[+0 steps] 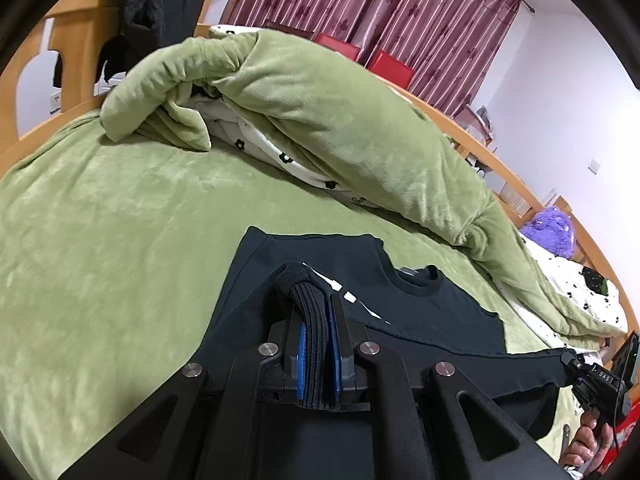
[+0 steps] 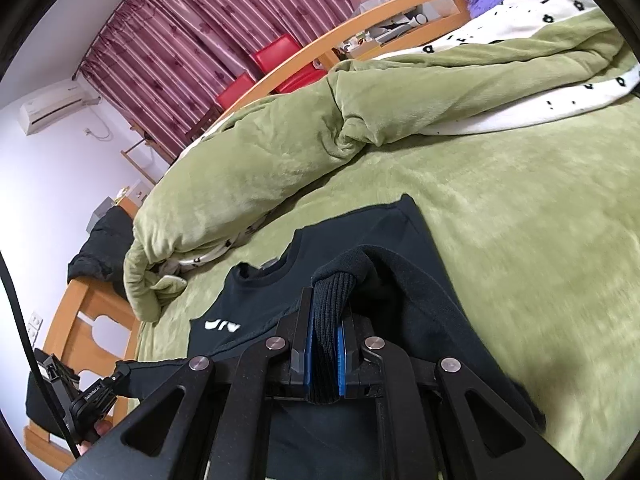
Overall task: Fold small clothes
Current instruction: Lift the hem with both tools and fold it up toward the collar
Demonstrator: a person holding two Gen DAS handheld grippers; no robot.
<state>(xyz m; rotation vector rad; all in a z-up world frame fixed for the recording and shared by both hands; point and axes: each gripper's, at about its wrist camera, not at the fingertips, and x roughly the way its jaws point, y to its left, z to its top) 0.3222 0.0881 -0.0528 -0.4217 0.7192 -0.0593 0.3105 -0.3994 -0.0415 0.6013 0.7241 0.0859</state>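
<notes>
A black sweatshirt (image 1: 432, 312) with white lettering lies on the green bedspread (image 1: 120, 240), its neck hole towards the rolled duvet. My left gripper (image 1: 318, 320) is shut on a ribbed black edge of the sweatshirt and holds it over the garment. My right gripper (image 2: 326, 316) is shut on another ribbed edge of the same sweatshirt (image 2: 360, 228). The right gripper also shows at the lower right of the left wrist view (image 1: 568, 360), pinching the cloth. The left gripper shows at the lower left of the right wrist view (image 2: 120, 372).
A rolled green duvet (image 1: 320, 112) with white flowered lining lies across the bed beyond the sweatshirt. A wooden bed frame (image 1: 76, 20) carries a black garment (image 1: 156, 4). A purple plush toy (image 1: 548, 228), red chairs (image 2: 276, 56) and maroon curtains (image 2: 192, 24) stand behind.
</notes>
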